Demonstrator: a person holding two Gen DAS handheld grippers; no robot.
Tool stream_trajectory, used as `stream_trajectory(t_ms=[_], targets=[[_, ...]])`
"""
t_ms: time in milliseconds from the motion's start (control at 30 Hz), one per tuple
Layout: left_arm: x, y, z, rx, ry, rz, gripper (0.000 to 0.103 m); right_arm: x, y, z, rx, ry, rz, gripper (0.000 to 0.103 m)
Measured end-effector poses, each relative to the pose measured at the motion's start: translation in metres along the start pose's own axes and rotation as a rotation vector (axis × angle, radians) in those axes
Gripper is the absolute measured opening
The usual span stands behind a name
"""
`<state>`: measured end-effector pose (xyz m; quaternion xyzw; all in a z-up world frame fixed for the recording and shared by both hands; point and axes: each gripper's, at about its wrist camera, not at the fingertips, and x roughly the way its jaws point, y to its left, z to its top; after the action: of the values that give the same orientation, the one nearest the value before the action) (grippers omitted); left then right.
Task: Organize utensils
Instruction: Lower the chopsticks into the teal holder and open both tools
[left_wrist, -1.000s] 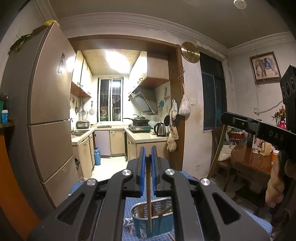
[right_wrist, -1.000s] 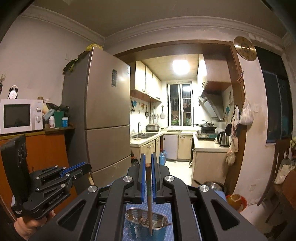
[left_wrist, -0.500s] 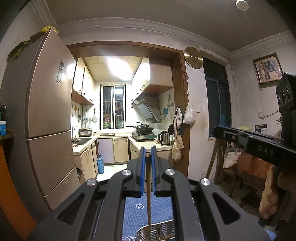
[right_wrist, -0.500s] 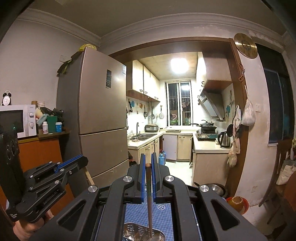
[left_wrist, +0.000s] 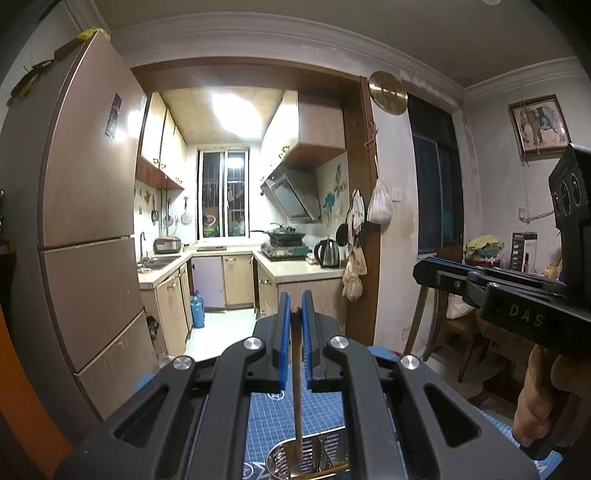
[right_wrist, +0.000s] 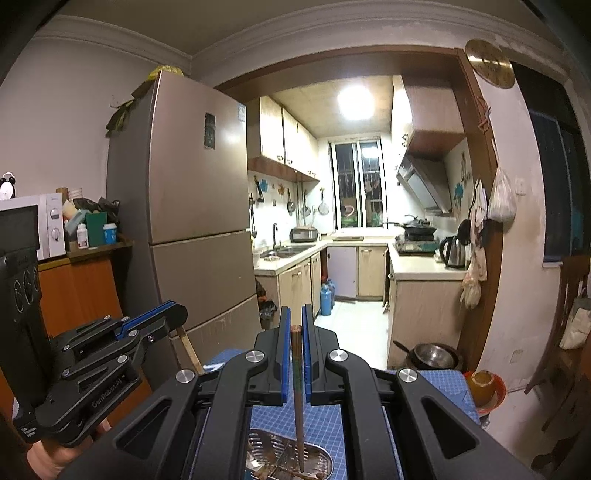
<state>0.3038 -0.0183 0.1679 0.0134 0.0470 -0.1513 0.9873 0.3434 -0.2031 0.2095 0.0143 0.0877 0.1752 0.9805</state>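
Two grippers each pinch one chopstick above a metal holder.

Left wrist view: the left gripper (left_wrist: 294, 314) has its blue pads pressed on a brown chopstick (left_wrist: 297, 391) that hangs straight down toward 6 o'clock. Its lower end drops into the perforated holder (left_wrist: 308, 458) at the bottom edge, which stands on a blue grid mat (left_wrist: 325, 410). At 3 o'clock the right gripper (left_wrist: 428, 271) shows side-on, a hand (left_wrist: 535, 402) round its grip; its jaws cannot be read from here.

Right wrist view: the right gripper (right_wrist: 295, 321) is closed on a second chopstick (right_wrist: 297, 398), upright, its tip inside the holder (right_wrist: 288, 454) at 6 o'clock, beside an inner divider. At 9 o'clock the left gripper (right_wrist: 173, 314) appears side-on with its chopstick (right_wrist: 190, 349) slanting down below it. The fridge (right_wrist: 192, 221) stands at 10 o'clock.
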Motion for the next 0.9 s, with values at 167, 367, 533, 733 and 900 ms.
stream_trajectory(t_ms=[167, 367, 533, 733, 900], targets=[[0.006, 0.004, -0.008, -0.009, 0.022, 0.003, 0.005, 0.014, -0.003, -0.014, 0.006, 0.030, 0.000, 0.007], [0.012, 0.005, -0.014, -0.010, 0.041, 0.008, 0.005, 0.025, -0.004, -0.025, 0.011, 0.056, 0.001, 0.007], [0.017, 0.008, -0.017, -0.012, 0.054, 0.019, 0.005, 0.032, -0.003, -0.031, 0.013, 0.072, 0.000, 0.007], [0.020, 0.011, -0.019, -0.020, 0.071, 0.022, 0.005, 0.035, -0.001, -0.034, 0.010, 0.083, -0.001, 0.007], [0.020, 0.011, -0.017, -0.025, 0.069, 0.022, 0.006, 0.032, 0.000, -0.032, 0.006, 0.072, -0.004, 0.007]])
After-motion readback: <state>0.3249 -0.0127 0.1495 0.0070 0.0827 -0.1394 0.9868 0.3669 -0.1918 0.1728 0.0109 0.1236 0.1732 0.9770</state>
